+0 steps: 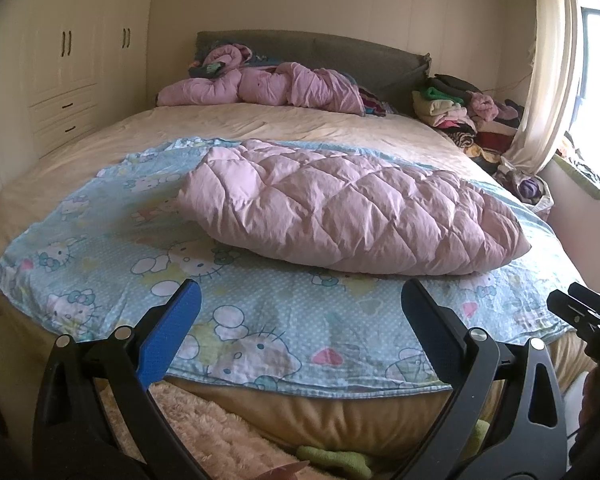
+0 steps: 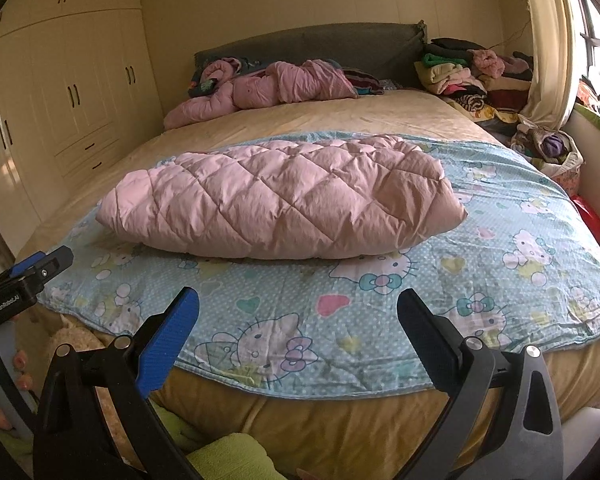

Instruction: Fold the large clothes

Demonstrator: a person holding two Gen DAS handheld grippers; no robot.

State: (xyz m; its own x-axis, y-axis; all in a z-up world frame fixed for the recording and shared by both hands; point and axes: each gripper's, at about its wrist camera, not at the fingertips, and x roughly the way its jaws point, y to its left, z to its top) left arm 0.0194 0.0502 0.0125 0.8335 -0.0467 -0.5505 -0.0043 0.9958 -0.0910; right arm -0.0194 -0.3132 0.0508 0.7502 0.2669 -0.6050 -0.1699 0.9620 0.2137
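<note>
Pink quilted coat (image 1: pixel 352 204) lies crosswise on cartoon-print sheet (image 1: pixel 260 320), far of both grippers. Left gripper (image 1: pixel 300 312), right gripper (image 2: pixel 298 316): jaws wide apart, empty, roughly equally near.

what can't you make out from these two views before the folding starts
- Pink quilted garment: both views show only one padded bundle; its own folds hide sleeves, collar and type.
- Blue cartoon sheet: the part beneath the garment is covered.
- Clothes pile beside the headboard: too small and tangled to tell items apart.
- Floor at the bed's foot: blocked by the open left gripper and open right gripper.
</note>
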